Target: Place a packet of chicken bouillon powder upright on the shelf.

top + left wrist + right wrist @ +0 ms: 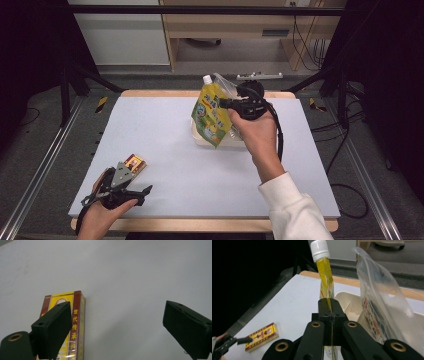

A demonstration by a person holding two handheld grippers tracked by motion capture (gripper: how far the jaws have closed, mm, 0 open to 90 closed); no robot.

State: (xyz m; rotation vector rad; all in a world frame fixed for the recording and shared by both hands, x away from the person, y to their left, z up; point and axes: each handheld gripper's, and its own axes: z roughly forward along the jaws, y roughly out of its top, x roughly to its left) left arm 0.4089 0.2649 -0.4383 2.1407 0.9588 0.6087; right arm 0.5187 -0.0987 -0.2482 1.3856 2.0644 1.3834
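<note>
**Pouch pinched on the right, box between open jaws on the left**

Fingers of the right gripper (329, 307) are pressed together on the edge of a yellow-green spouted pouch (211, 112), so no gap shows between the two black jaws in the right gripper view. The pouch stands upright above centre in the high view, with its white screw cap (319, 250) at the top. Its lower part sits in a shallow cream tray (348, 303) near the far edge of the table. A clear plastic bag (382, 305) with red print stands in the same tray, just right of the pouch in the right gripper view.

The left gripper (142, 190) lies at the lower left of the high view, held low over the table, its jaws spread wide with nothing between the pads. A small red-and-yellow box (75, 325) printed with Chinese characters lies flat on the surface. In the left gripper view it lies partly behind the left-hand jaw, near the bottom left of the frame, and whether that jaw touches it cannot be told.

The pale grey tabletop (165, 125) spreads between the box and the tray, which are well apart.
</note>
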